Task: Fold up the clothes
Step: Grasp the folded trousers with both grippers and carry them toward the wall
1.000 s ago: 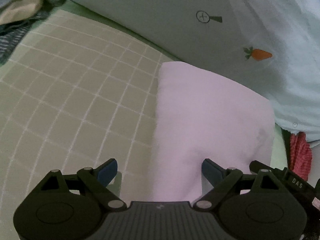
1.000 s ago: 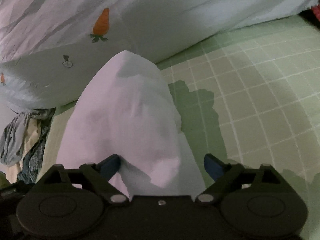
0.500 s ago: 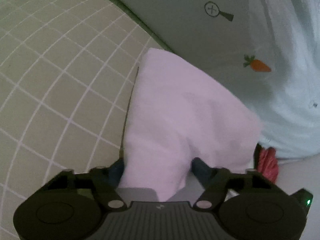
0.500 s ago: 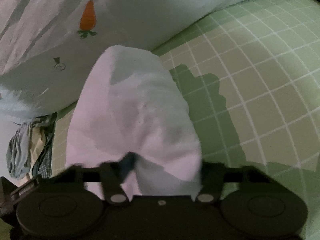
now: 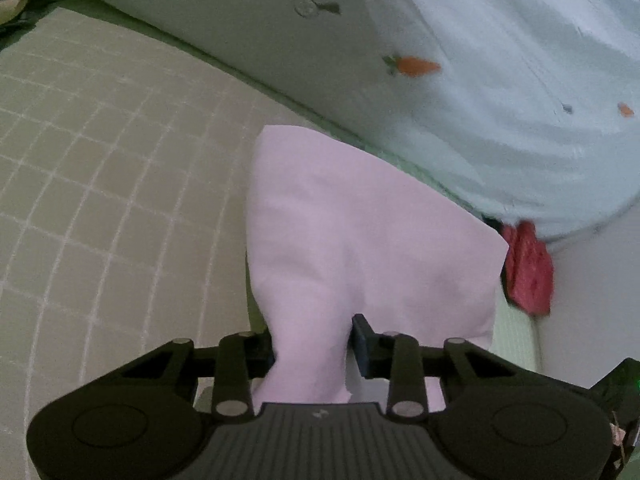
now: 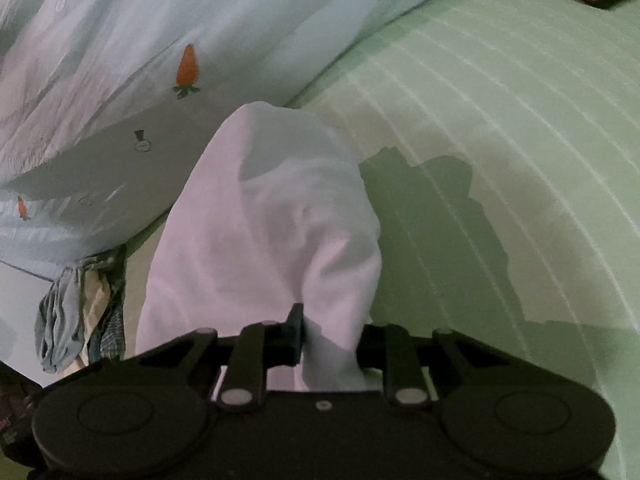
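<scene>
A pale pink folded garment [image 5: 360, 232] lies on the green checked bed sheet [image 5: 100, 184]. My left gripper [image 5: 312, 344] is shut on its near edge, and the cloth bunches up between the jaws. The same pink garment [image 6: 264, 232] shows in the right wrist view, and my right gripper [image 6: 332, 340] is shut on its other near corner. The cloth rises from the sheet toward both grippers.
A light blue quilt with carrot prints [image 5: 500, 92] lies just behind the garment, also in the right wrist view [image 6: 140, 60]. A red cloth [image 5: 528, 264] sits at the bed's edge. A pile of crumpled clothes [image 6: 80, 312] lies to the left.
Both grippers were open over the garment's near edge one second ago. Both have since closed on the cloth and lifted its near edge off the sheet.
</scene>
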`<state>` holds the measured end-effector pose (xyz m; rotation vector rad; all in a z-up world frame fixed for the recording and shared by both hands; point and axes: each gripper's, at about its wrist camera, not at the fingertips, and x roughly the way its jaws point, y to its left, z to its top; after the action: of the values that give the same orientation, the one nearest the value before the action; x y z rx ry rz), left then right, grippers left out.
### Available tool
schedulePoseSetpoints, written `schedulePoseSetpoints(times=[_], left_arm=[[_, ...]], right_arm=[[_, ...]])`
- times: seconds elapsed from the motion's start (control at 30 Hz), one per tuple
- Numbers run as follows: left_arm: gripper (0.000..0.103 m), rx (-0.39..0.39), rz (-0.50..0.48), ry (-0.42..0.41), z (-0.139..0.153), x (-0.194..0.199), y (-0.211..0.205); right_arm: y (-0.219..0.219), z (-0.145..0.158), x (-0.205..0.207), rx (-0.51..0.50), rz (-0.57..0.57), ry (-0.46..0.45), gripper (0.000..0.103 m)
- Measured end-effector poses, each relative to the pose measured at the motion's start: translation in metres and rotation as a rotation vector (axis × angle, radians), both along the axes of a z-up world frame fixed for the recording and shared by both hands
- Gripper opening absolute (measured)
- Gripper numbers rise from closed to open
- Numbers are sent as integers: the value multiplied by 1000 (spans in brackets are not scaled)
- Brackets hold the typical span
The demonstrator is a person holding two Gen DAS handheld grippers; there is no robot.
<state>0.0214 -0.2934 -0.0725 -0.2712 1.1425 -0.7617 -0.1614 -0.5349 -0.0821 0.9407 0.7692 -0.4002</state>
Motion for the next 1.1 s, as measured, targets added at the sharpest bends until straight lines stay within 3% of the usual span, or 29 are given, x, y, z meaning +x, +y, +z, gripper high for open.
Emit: schedulePoseSetpoints(times=[0.23, 0.43, 0.67, 0.8, 1.1], left_arm=[[36, 8, -139, 16, -5, -51, -30], [36, 36, -188, -50, -1, -99, -98], [34, 1, -150, -68, 5, -157, -214], [33, -45, -148, -53, 10, -181, -287], [33, -165, -214, -135, 43, -165, -435]], right_arm=[[-1, 0, -82, 22, -142, 26, 21], [-61, -15, -134, 65, -204, -15, 21], [-188, -2, -178, -27, -108, -42, 21], [-262, 15, -202, -69, -134, -63, 21], [-412, 70, -186, -259, -137, -114, 20]])
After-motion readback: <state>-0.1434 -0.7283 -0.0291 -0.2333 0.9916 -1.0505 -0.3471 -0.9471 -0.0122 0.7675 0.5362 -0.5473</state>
